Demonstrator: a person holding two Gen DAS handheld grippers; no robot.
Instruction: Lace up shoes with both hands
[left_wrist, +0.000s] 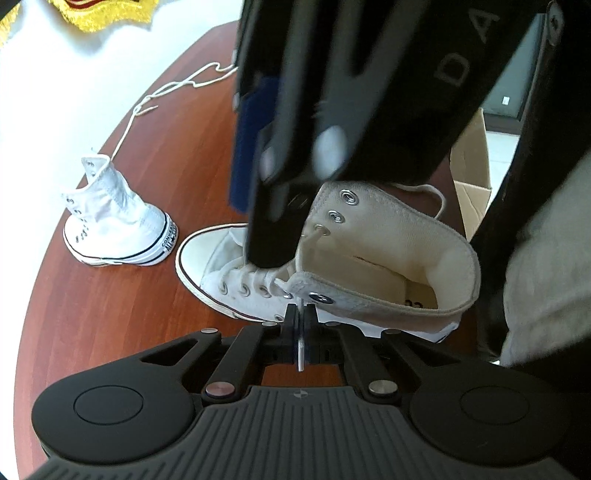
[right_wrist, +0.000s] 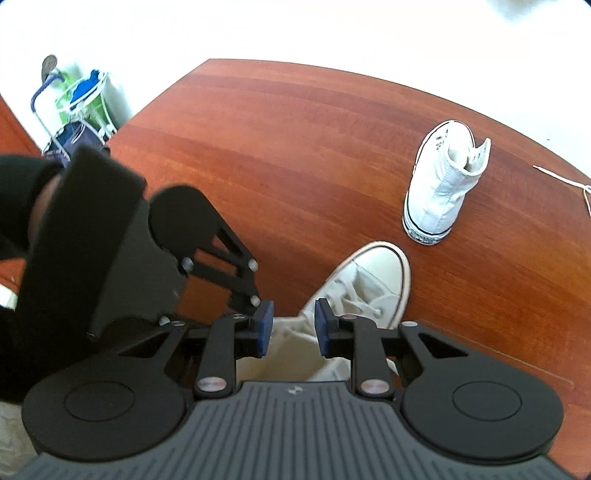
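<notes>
While the left gripper (left_wrist: 301, 325) is clenched, its blue-padded fingers (left_wrist: 290, 325) pinch the white tip of a lace (left_wrist: 301, 354) just beside the top eyelet of the near shoe (left_wrist: 369, 266). The lace tip stands between the pads and shows below them. The right gripper (right_wrist: 293, 326) is released: its fingers (right_wrist: 264, 326) stand apart with a clear gap, and nothing is pressed between the pads. It hangs above the collar of the near shoe (right_wrist: 373, 280). In the left wrist view the right gripper (left_wrist: 273, 251) crosses the frame from above, with one black finger tip resting at the laced eyelets on the shoe's front.

The near shoe, a white high-top, lies on the red-brown bench (left_wrist: 92, 314) with its toe pointing away and its collar open toward the person. Bare bench surface lies left of and beyond it. The bench's curved far edge runs close behind the second shoe.

A second white high-top (left_wrist: 118, 225) stands upright, well apart from the near shoe. A loose white lace (left_wrist: 177, 85) lies on the bench beyond it. A cardboard box (left_wrist: 472, 177) sits off the bench to the right.
</notes>
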